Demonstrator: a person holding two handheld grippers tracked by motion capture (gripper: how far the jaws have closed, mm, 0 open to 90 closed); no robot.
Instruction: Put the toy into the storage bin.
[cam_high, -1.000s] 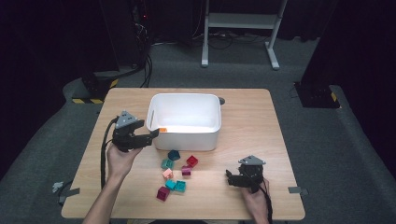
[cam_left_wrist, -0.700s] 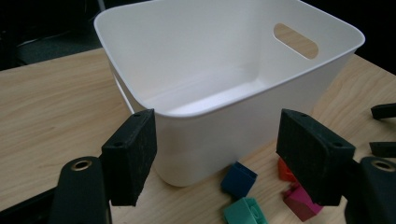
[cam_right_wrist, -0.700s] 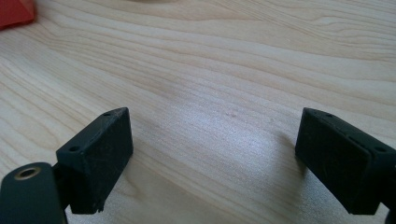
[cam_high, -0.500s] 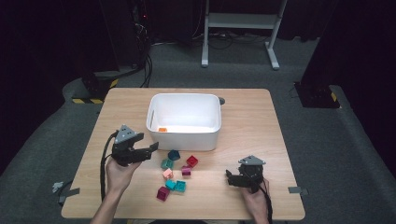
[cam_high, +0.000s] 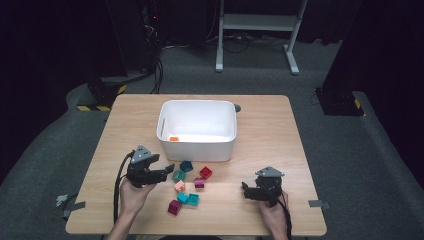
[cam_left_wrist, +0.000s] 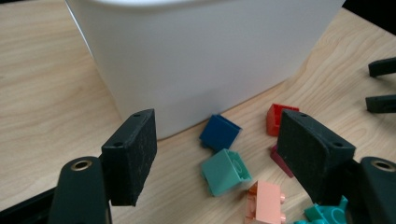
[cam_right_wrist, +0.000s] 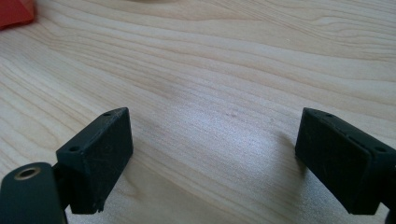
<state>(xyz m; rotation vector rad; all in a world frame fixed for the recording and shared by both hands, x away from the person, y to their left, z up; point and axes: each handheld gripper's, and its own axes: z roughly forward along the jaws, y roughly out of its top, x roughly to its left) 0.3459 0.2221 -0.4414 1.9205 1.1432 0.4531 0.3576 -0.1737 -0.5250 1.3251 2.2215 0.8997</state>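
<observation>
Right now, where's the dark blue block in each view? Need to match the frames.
High view: dark blue block at centre, just in front of the white bin's near wall, ahead of the left gripper.
Left gripper view: mid-frame between the open jaws, at the foot of the bin wall.
Right gripper view: not in it; bare wooden table.
Shared landmark: the white bin in the first two; the table in all.
</observation>
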